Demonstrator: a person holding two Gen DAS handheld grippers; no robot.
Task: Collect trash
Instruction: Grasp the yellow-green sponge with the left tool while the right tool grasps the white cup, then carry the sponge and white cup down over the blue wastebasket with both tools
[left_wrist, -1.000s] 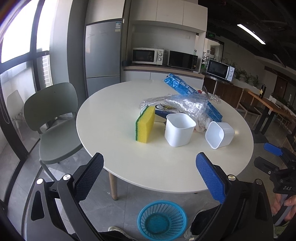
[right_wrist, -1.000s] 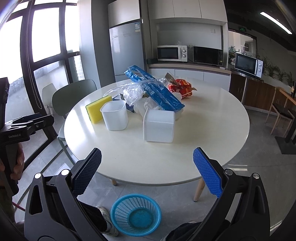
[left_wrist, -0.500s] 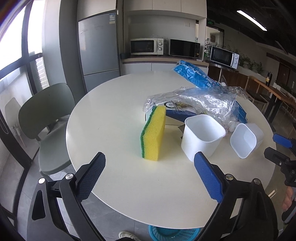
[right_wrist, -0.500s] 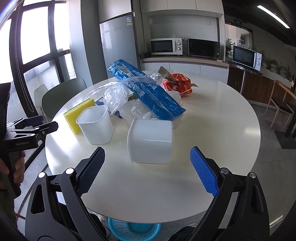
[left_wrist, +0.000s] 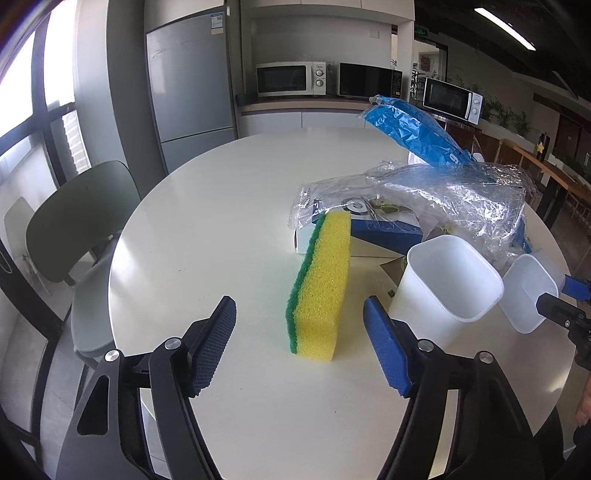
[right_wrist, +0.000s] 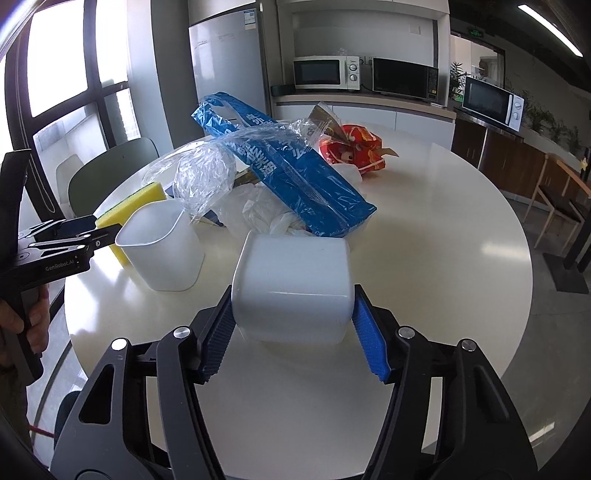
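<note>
The right gripper (right_wrist: 291, 332) is closing around a tipped white tub (right_wrist: 291, 288) on the desk (right_wrist: 443, 229), pads just beside its walls, likely to lift it. The left gripper (left_wrist: 299, 343) is closing near the sponge (left_wrist: 321, 288), not touching. The upright cup (left_wrist: 447, 284) looks empty. Wrappers (right_wrist: 291, 173) lie piled behind.

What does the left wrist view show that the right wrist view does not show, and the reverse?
Only the left wrist view: the left gripper from behind, its jaws closing on both sides of the sponge, not yet touching it, and the flat blue and white box under the clear plastic film.

Only the right wrist view: the red wrapper, the white plastic bag, and the right gripper closing around the tipped white container.

Both: the round table, the sponge, the upright white cup, the blue bag, the green chair.
</note>
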